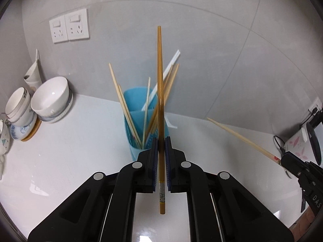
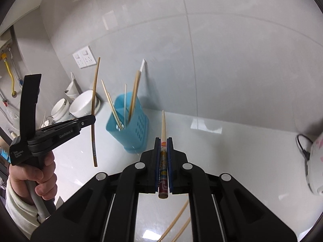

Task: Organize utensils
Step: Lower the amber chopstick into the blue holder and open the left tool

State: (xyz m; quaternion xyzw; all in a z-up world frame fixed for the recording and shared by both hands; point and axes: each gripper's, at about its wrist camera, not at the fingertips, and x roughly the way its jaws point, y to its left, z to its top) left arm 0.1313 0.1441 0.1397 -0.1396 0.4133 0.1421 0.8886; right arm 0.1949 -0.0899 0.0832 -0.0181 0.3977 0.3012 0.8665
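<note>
My left gripper (image 1: 161, 139) is shut on a dark golden chopstick (image 1: 160, 80) that points up and away, in front of the blue utensil holder (image 1: 129, 125). Several pale chopsticks and a white one stand in that holder. My right gripper (image 2: 163, 140) is shut on a pale chopstick (image 2: 163, 123) with a patterned handle, to the right of the blue utensil holder (image 2: 139, 125). In the right wrist view the left gripper (image 2: 91, 120) shows at the left with the golden chopstick (image 2: 94, 92) upright. The right gripper's fingers (image 1: 286, 158) show at the left wrist view's right edge with the pale chopstick (image 1: 242, 138).
White bowls (image 1: 52, 98) and cups are stacked at the back left on the white counter (image 1: 80, 137). Wall sockets (image 1: 69, 28) sit above them. A white appliance (image 2: 317, 161) with a cord stands at the right. Two loose chopsticks (image 2: 177, 219) lie near the front edge. A hand (image 2: 43, 177) holds the left gripper's handle.
</note>
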